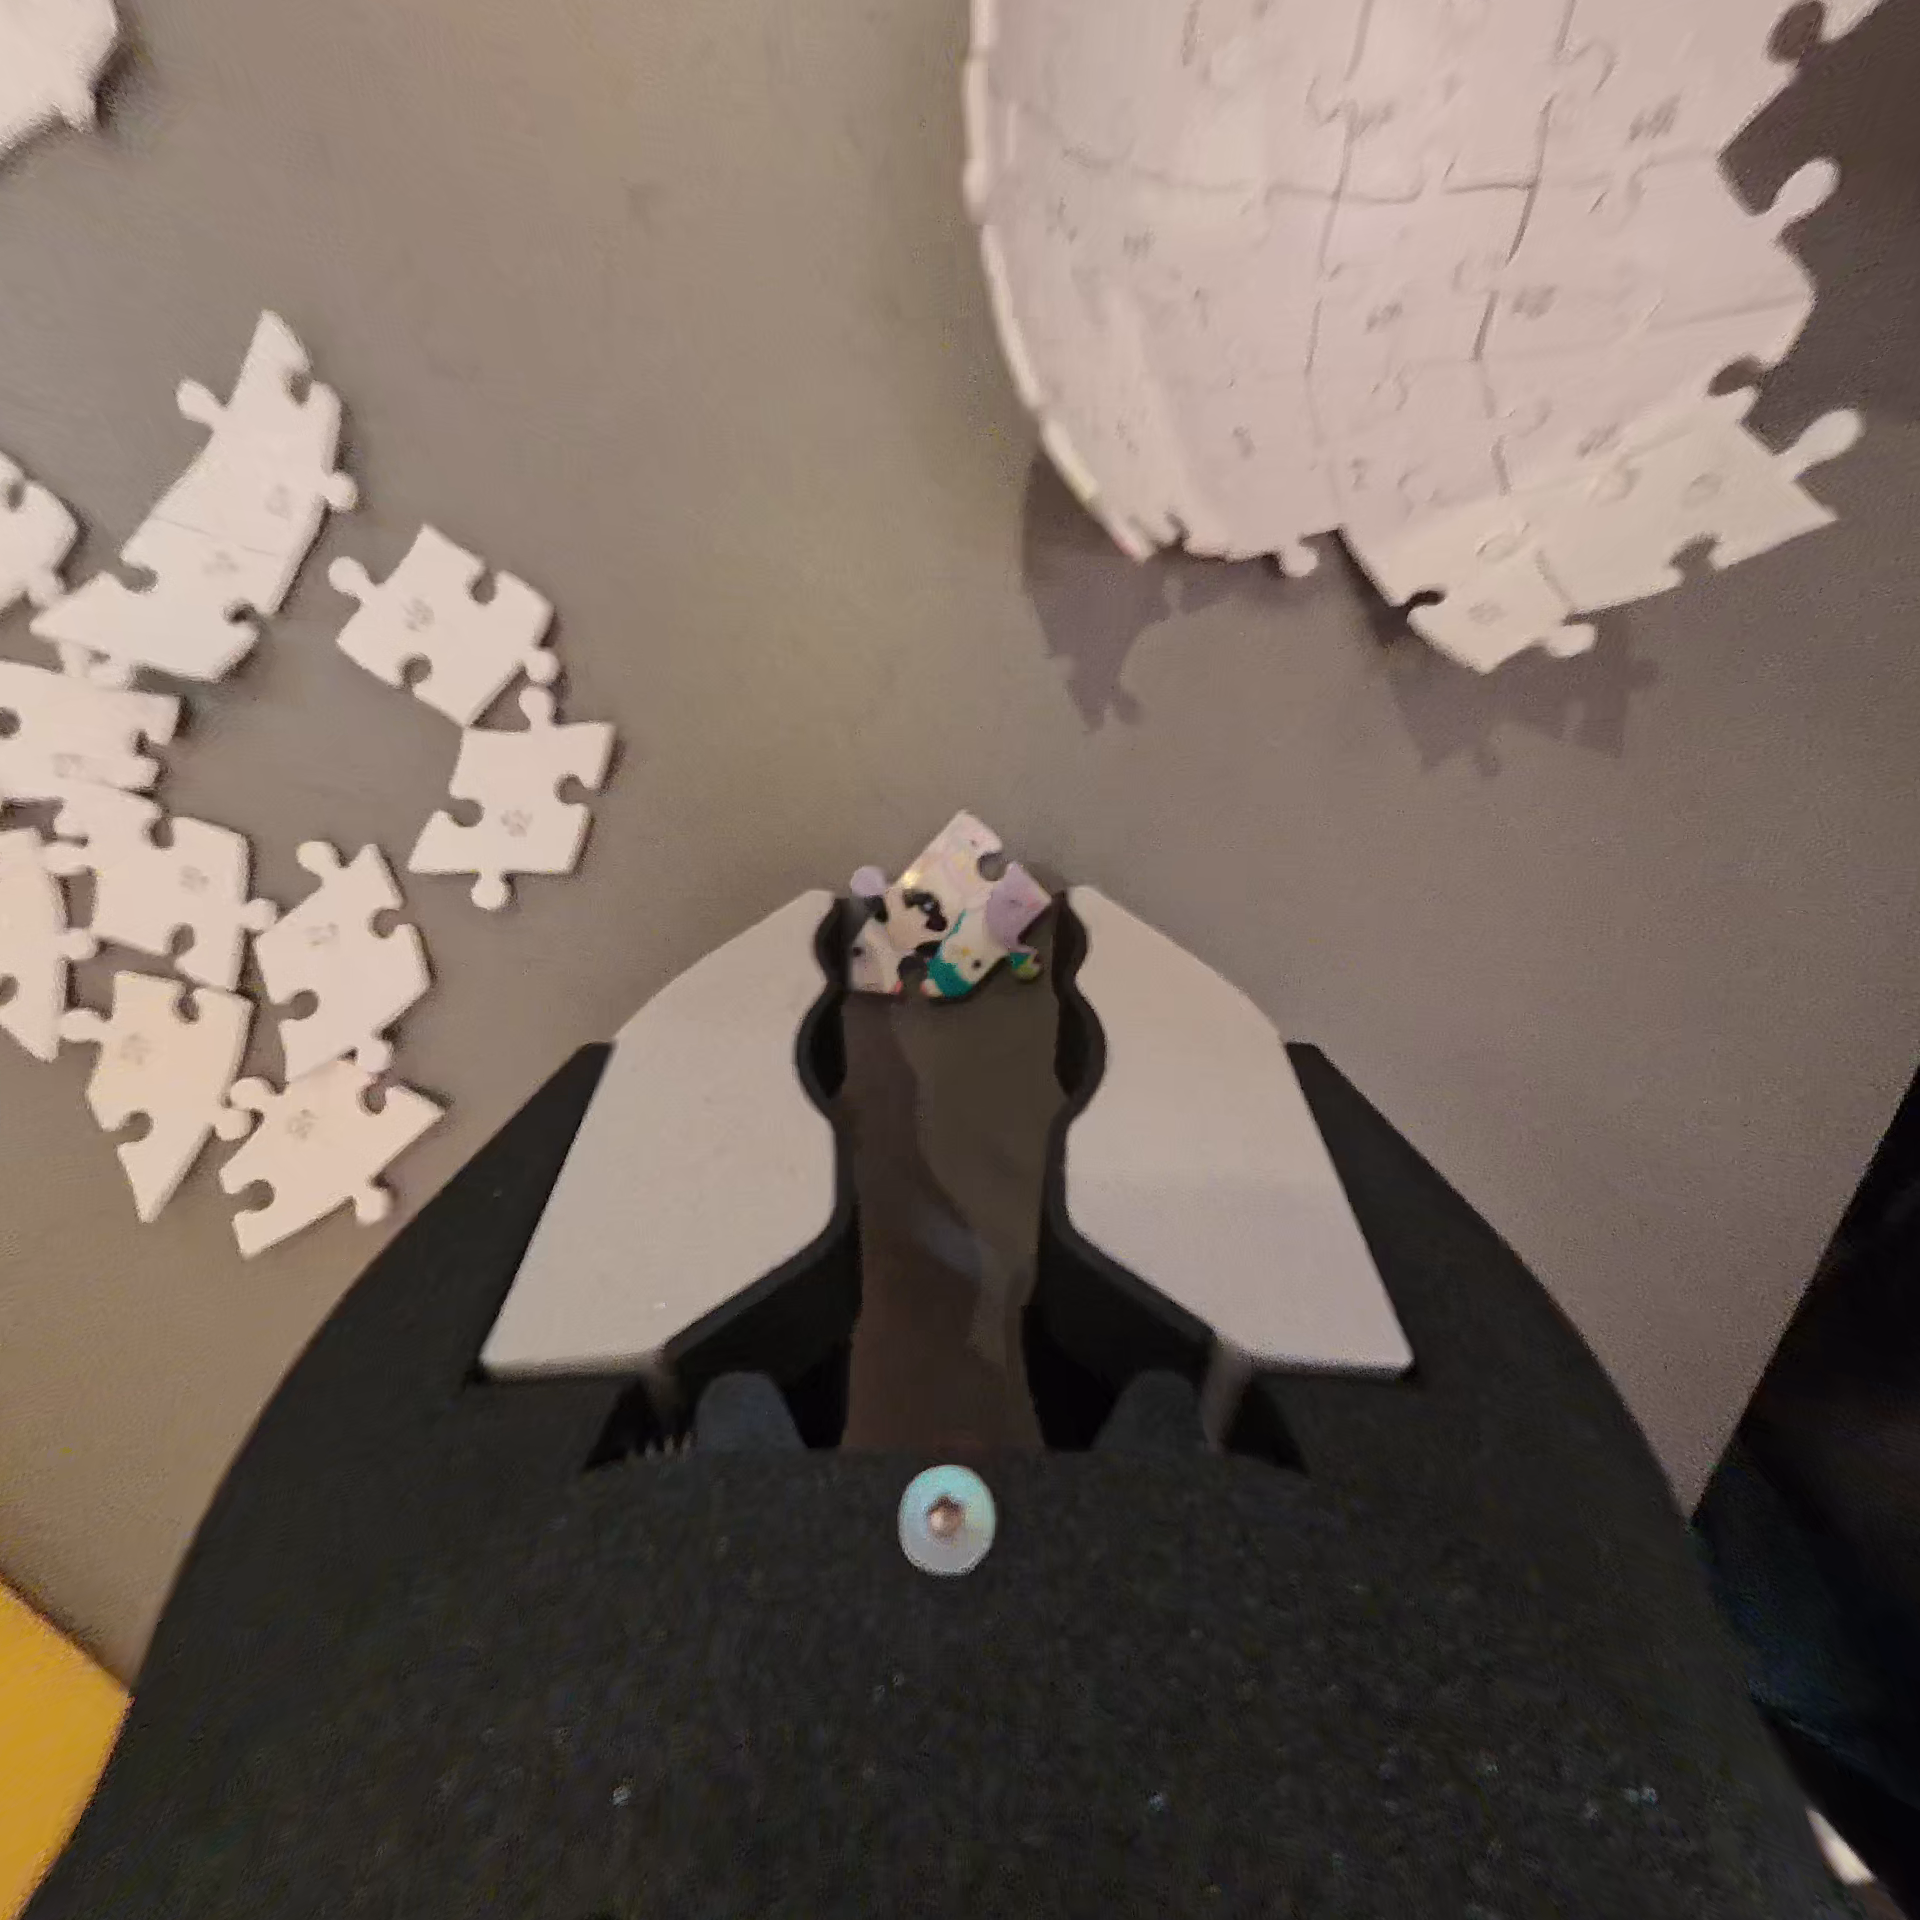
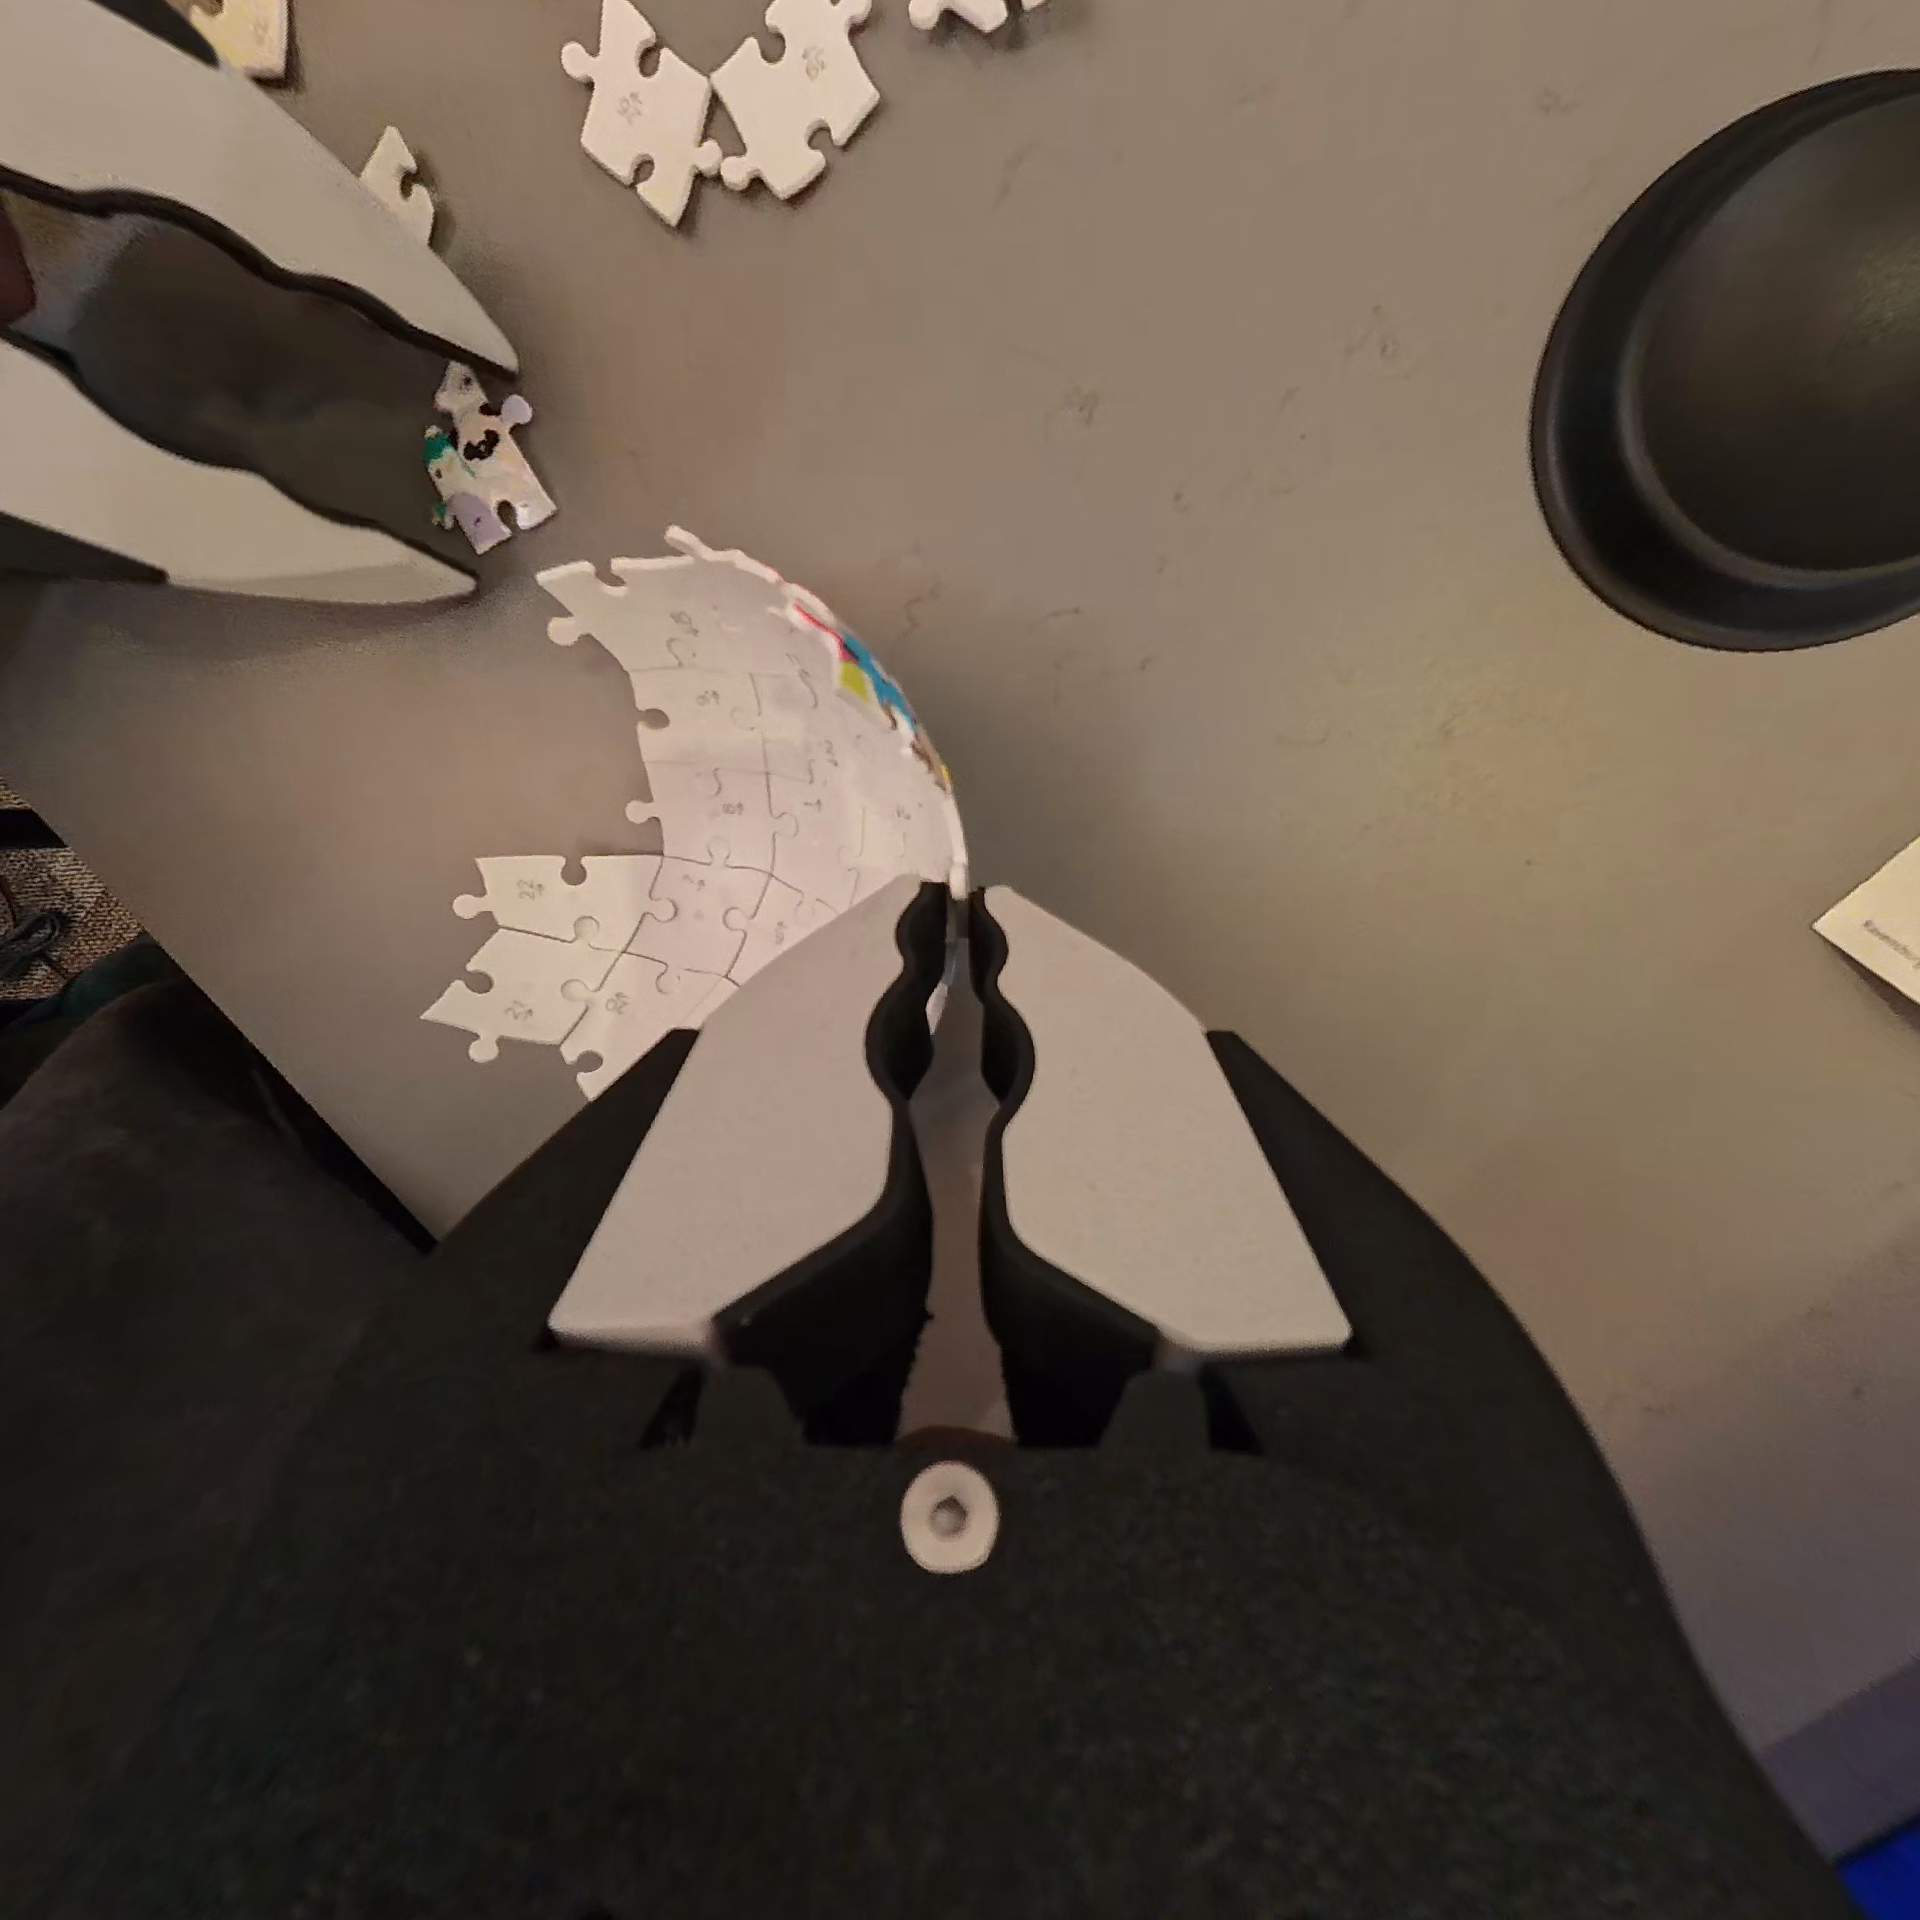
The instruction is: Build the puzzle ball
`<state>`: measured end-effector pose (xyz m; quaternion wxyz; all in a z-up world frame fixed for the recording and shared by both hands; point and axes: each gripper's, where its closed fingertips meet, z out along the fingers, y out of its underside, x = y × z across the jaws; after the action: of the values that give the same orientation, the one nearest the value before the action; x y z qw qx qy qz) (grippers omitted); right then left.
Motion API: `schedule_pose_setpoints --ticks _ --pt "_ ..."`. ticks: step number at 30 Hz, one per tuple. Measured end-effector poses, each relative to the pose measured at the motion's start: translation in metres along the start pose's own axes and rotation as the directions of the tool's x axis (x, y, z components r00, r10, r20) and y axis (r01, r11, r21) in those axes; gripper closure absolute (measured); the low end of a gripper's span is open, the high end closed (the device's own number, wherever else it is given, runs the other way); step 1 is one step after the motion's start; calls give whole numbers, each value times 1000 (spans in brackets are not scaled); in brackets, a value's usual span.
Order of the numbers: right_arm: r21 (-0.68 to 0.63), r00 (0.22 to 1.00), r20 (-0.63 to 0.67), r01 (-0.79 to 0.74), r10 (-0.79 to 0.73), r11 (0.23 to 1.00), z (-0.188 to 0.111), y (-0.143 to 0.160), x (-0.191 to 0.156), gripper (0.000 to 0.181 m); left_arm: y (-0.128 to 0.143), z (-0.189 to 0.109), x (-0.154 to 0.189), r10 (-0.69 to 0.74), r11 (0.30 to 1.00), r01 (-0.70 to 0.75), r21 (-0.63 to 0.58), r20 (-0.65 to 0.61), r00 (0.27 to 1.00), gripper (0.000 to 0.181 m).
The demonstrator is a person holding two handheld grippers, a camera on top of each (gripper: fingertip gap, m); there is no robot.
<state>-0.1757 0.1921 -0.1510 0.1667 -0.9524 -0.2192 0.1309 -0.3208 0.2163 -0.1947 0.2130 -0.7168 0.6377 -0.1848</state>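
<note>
left wrist view: left gripper (image 1: 945,914) has its jaws set moderately apart with a printed puzzle piece (image 1: 940,914) between the tips; cannot tell from either view whether it is pinched or just lying on the table between them
left piece, orientation: printed side up, roughly a tapered four-sided tile; in the left wrist view its pointed corner aims away from the gripper toward the shell; long axis looks to run along the finger line, blurry
right wrist view: right gripper (image 2: 961,904) is closed narrow on the rim of the partial ball shell (image 2: 727,821), edge caught between the tips
shell position: on the grey table (image 2: 1247,520), just ahead of the right gripper; in the left view it sits up and to the right (image 1: 1403,312), well apart from the printed piece
shell orientation: white numbered inside faces up and toward the cameras, coloured outside peeks at the far rim; open jagged edge with knobs points toward the left gripper
done so far: a curved section of many joined pieces, maybe under half a sphere by my read
left to do: loose pieces (image 1: 260,831) lie white side up in a scatter left of the left gripper, more at the top of the right view (image 2: 717,104); all to be fitted
other: black round stand (image 2: 1766,364) far right, white paper corner (image 2: 1881,935) at the right edge
</note>
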Motion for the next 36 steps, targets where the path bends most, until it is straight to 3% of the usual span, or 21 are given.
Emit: schedule_pose_setpoints --ticks 3,5,8,11,13,16,18,20,22,24,28,31,36 --pt "1 1000 -5 -3 3 1000 -1 0 2 177 4 -4 -6 -7 999 7 -34 10 1000 158" --pt "3 1000 -7 -5 5 1000 -1 0 3 177 -5 -13 -16 63 998 -65 10 137 989 170" --pt "2 1000 -13 -2 2 1000 -1 0 4 177 -37 -45 -25 199 941 -296 167 435 878 181" --pt "3 1000 -17 2 -2 1000 0 -1 3 177 -32 -49 -24 317 896 -437 78 578 752 175" --pt "0 1000 -23 8 -8 1000 -1 -1 2 177 -16 -42 -22 306 919 -392 49 540 784 173" --pt "5 999 -32 11 -11 1000 -3 -1 1 177 0 -45 -29 158 967 -236 97 495 854 160" --pt "5 999 -35 12 -12 1000 -4 -1 0 177 6 -51 -47 51 987 -122 103 517 855 157" --pt "6 999 -39 15 -15 1000 -4 -2 0 177 6 -52 -61 -25 993 -37 111 509 861 146" --pt "4 999 -37 21 -21 1000 -4 -2 -2 177 10 -43 -75 -87 995 55 82 469 879 121" --pt "6 999 -37 30 -30 1000 -4 -5 -3 177 9 -32 -89 -143 990 122 77 417 898 135" --pt "11 998 -39 53 -53 999 -5 -12 -5 177 3 -22 -111 -284 959 263 108 324 902 132" --pt "4 999 -27 44 -44 999 -1 -12 -2 177 -1 -22 -123 -291 956 259 139 325 900 138" --pt "0 999 -1 33 -33 999 3 -11 0 177 11 -19 -132 -274 962 263 80 309 911 151"
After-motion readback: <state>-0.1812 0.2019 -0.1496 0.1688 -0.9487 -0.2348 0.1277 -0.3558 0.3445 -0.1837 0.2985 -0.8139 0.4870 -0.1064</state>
